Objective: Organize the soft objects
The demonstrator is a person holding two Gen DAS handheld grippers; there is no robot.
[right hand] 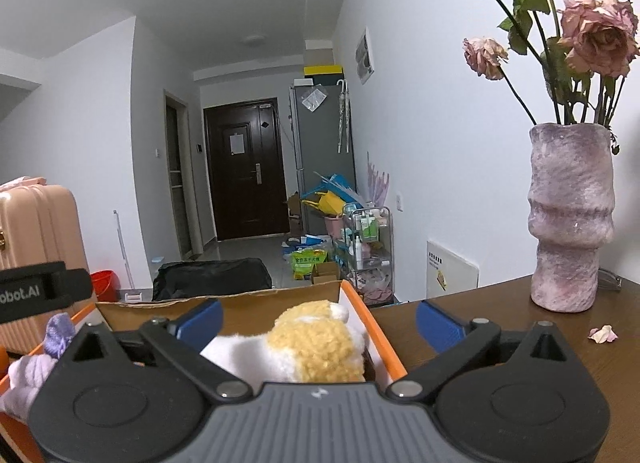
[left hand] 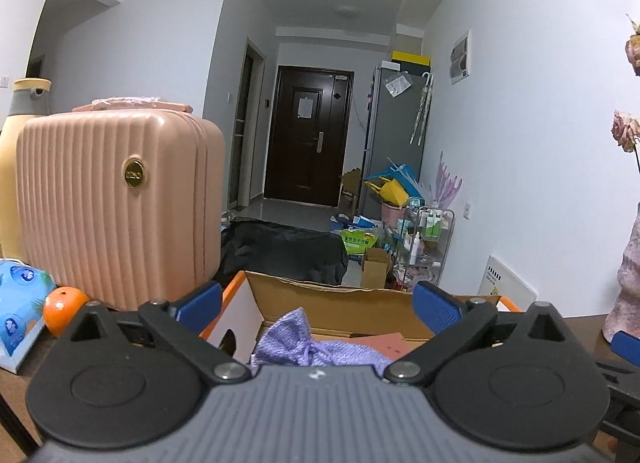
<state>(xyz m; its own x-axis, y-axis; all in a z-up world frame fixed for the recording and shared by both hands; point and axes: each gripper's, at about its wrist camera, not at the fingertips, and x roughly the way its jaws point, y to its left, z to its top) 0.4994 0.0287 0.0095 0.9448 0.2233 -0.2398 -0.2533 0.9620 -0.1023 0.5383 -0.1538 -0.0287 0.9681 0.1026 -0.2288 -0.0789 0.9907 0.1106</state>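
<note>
An open cardboard box [left hand: 340,299] with an orange rim sits on the dark wooden table. A purple knitted item [left hand: 312,347] lies inside it, below my left gripper [left hand: 318,305], whose blue pads stand wide apart and touch nothing. In the right wrist view the same box [right hand: 356,303] holds a yellow and white plush toy [right hand: 312,343]. My right gripper [right hand: 320,321] is open above it, with both pads clear of the plush. The purple knit [right hand: 36,367] shows at the left, beside part of the left gripper's black body [right hand: 40,291].
A pink ribbed suitcase [left hand: 120,203] stands left of the box, with an orange [left hand: 62,309] and a blue tissue pack [left hand: 20,303] beside it. A purple vase [right hand: 568,219] of dried roses stands on the table [right hand: 520,327] at the right, a fallen petal [right hand: 602,333] near it.
</note>
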